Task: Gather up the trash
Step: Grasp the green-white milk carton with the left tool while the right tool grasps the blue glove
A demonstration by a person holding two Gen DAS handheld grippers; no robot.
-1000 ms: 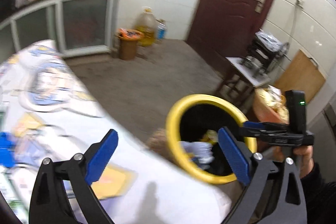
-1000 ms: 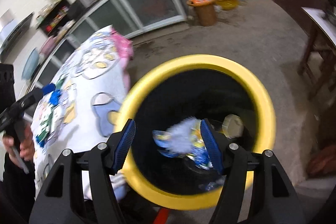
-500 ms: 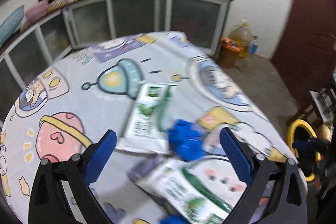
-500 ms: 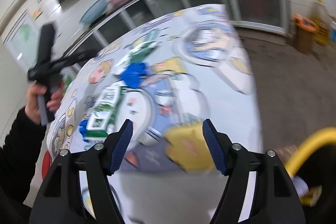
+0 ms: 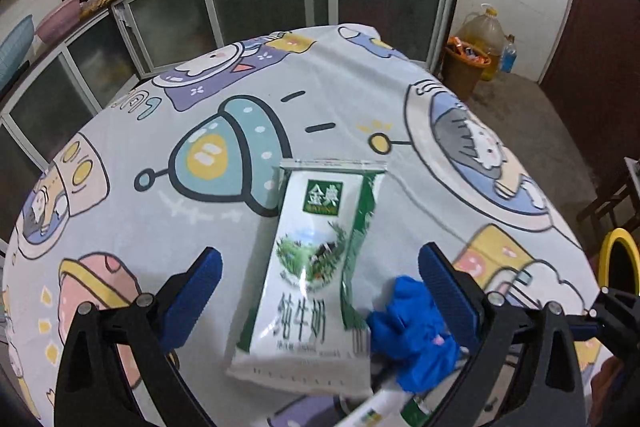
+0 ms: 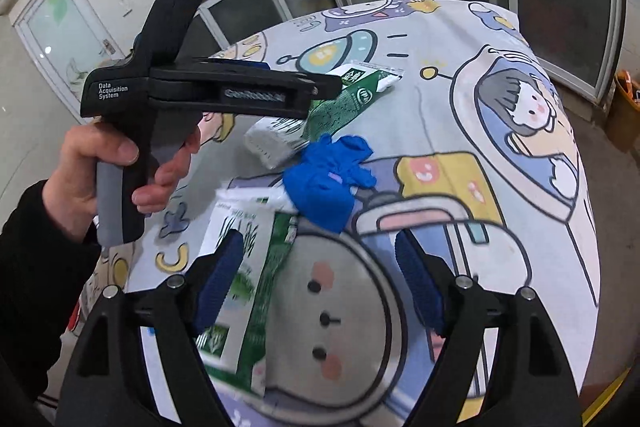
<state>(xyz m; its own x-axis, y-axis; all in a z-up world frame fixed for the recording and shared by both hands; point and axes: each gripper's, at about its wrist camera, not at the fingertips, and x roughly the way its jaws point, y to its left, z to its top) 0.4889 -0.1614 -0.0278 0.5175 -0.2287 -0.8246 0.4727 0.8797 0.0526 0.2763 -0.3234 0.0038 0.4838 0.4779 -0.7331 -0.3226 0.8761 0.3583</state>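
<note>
Both grippers are empty and are over the table (image 5: 132, 131) with the cartoon cloth, so the step in hand seems to be the reach for the next piece of trash. The landmark here is the crumpled blue glove (image 6: 330, 177), which lies near the middle of the table. The far milk pouch (image 5: 316, 279) lies flat and touches the glove on its far side; the near milk pouch (image 6: 244, 267) lies on the glove's near side, with its top edge just under the glove. The left gripper (image 5: 320, 295) has its jaws wide apart, and the far pouch and part of the glove are between them in its view, but the pads do not press anything. The right gripper (image 6: 320, 283) is opening its jaws, with only cloth between them; the near pouch is just beside its left finger. The yellow-rimmed bin (image 5: 618, 259) stands on the floor, well apart from the glove, past the table edge. The next move, I think, needs each gripper to come down and close on one thin, flat piece without catching the cloth.
</note>
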